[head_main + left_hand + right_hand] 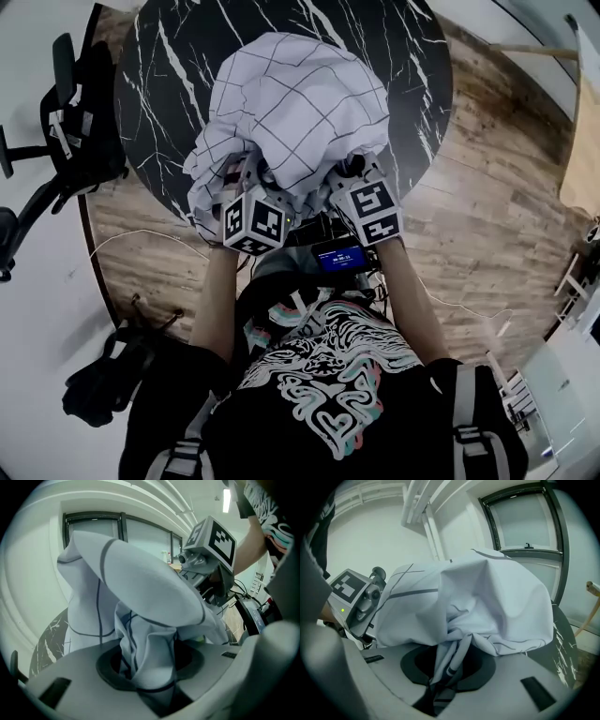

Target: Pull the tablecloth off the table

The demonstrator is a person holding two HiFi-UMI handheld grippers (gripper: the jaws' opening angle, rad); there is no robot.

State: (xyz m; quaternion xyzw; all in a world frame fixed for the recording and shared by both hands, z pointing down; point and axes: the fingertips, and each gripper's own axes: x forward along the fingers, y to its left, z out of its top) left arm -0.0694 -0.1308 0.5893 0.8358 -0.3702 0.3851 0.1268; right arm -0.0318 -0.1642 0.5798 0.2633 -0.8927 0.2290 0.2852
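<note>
The white tablecloth [291, 112] with thin dark grid lines is bunched into a heap over the near half of the round black marble table [178, 56]. Both grippers are at the table's near edge, side by side. My left gripper [242, 176] is shut on a twisted fold of the cloth [140, 588], which runs down between its jaws [150, 686]. My right gripper [342, 174] is shut on another gathered fold [487, 597], pinched deep between its jaws [443, 686]. The cloth billows up above both grippers and hides their fingertips in the head view.
A black office chair [75, 112] stands left of the table. A dark bag [103, 384] lies on the wooden floor [487, 206] at lower left, with a thin cable nearby. A small device with a blue screen [339, 255] hangs at the person's waist.
</note>
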